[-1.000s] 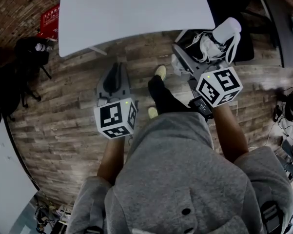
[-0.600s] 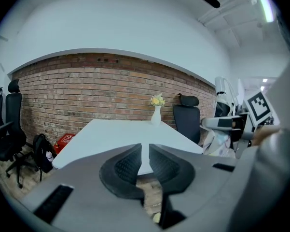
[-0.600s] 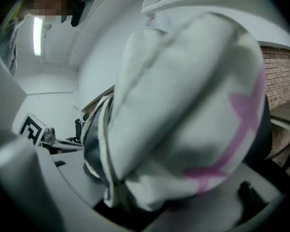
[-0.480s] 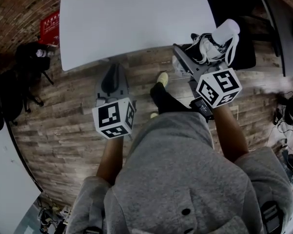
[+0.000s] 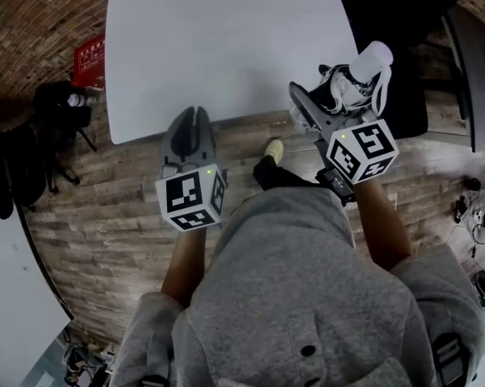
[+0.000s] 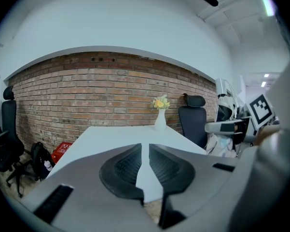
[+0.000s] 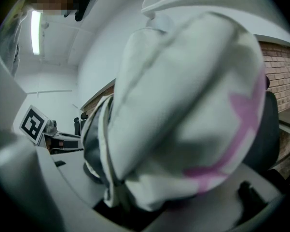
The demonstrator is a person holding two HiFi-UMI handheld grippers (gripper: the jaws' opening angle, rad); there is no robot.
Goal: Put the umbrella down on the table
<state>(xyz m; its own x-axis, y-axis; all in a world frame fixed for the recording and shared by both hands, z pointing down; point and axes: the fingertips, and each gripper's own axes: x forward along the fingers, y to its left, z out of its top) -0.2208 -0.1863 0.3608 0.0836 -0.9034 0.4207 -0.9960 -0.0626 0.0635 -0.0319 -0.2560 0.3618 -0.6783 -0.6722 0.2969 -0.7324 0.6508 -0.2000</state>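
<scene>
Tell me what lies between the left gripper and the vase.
Only bare table top separates the left gripper from the vase, seen in the left gripper view.

No words or numbers to read anywhere. The red box (image 5: 89, 53) by the brick wall has white print, but it is far too small. Left cube (image 5: 192, 197) and right cube (image 5: 361, 149): just black-and-white square patterns.

Vase (image 6: 160, 121): white, yellow flowers, before brick wall (image 6: 87, 100).
Chair (image 6: 193, 122): black, beside vase.
Red box (image 5: 89, 55): perhaps a crate, on wooden floor (image 5: 105, 208).
</scene>
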